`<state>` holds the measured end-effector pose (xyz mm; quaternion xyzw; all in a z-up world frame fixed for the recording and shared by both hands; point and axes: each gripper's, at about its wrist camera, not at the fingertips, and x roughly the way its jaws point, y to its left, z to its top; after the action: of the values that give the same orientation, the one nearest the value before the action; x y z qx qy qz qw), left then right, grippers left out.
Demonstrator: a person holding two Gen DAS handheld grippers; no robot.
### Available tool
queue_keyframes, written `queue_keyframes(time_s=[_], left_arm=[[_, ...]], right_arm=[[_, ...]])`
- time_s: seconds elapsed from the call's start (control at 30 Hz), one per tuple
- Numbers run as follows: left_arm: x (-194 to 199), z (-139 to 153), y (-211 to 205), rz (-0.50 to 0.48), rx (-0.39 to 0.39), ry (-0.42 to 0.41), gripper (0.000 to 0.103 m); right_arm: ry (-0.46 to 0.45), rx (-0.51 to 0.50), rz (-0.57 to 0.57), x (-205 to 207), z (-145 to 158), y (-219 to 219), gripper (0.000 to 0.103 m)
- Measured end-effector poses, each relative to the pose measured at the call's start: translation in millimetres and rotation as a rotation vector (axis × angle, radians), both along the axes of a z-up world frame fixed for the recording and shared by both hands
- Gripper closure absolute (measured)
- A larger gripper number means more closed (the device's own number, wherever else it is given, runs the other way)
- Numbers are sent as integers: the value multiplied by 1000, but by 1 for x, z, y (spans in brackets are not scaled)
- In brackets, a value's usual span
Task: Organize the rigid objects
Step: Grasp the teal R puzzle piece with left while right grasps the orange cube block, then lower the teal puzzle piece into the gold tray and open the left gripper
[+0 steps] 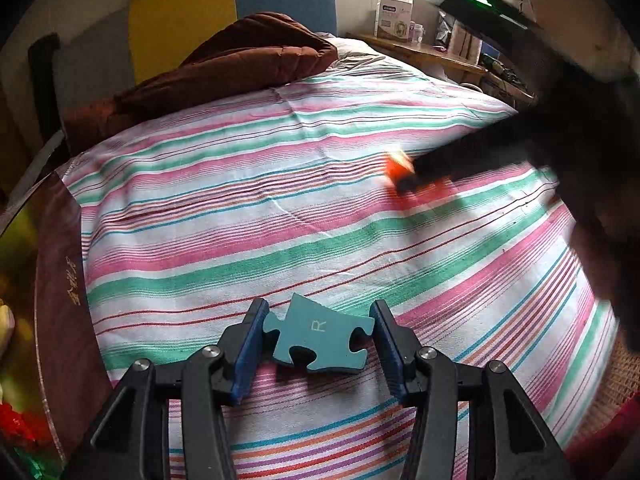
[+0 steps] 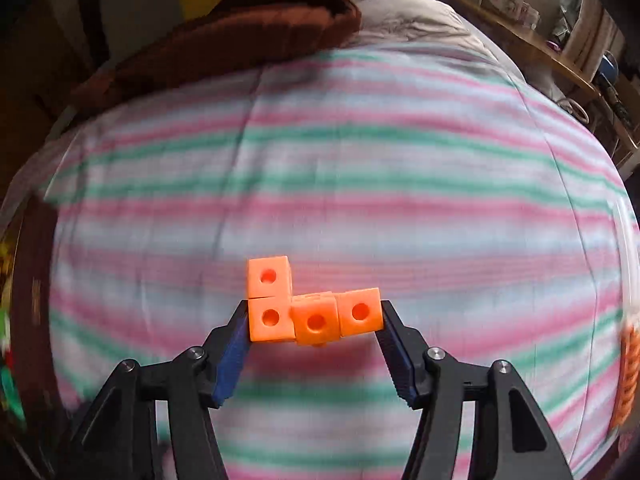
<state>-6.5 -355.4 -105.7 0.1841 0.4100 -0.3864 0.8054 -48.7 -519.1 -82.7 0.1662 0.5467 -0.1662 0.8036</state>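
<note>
My left gripper (image 1: 318, 338) is shut on a teal jigsaw piece (image 1: 320, 338) marked "R", held just above the striped bedsheet (image 1: 240, 216). My right gripper (image 2: 314, 320) is shut on an orange L-shaped block of linked cubes (image 2: 308, 308), held above the same sheet (image 2: 320, 160). In the left wrist view the right gripper shows as a dark blurred shape (image 1: 404, 184) at the right, with the orange block (image 1: 400, 168) at its tip over the sheet.
A brown quilt (image 1: 240, 60) lies at the bed's far end. A dark red box with coloured contents (image 1: 44, 280) sits at the left edge. A wooden shelf with a white carton (image 1: 394, 16) stands at the far right. An orange item (image 2: 628, 376) lies at the right edge.
</note>
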Motion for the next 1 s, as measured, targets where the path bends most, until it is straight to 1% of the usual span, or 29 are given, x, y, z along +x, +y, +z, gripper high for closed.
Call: queue_keyframes(time_s=[0.07, 0.17, 0.33, 0.47, 0.6, 0.87, 1.0], left_arm=[[0, 2, 1, 4, 3, 5, 51], [0, 12, 10, 23, -13, 6, 51], [-5, 42, 28, 44, -67, -48, 51], [-7, 58, 44, 69, -91, -65, 51], [-9, 71, 62, 92, -106, -77, 51], [-10, 85, 91, 147, -126, -93, 51], [-9, 90, 105, 174, -136, -97, 51]], right_arm=[[2, 0, 10, -19, -6, 15, 42], [-11, -57, 34, -32, -8, 29, 41], [-56, -52, 23, -30, -12, 26, 41], [-65, -76, 33, -26, -13, 24, 41], [-72, -76, 14, -28, -13, 23, 41], [-69, -100, 39, -26, -14, 26, 39], [-78, -96, 41, -28, -14, 25, 39]])
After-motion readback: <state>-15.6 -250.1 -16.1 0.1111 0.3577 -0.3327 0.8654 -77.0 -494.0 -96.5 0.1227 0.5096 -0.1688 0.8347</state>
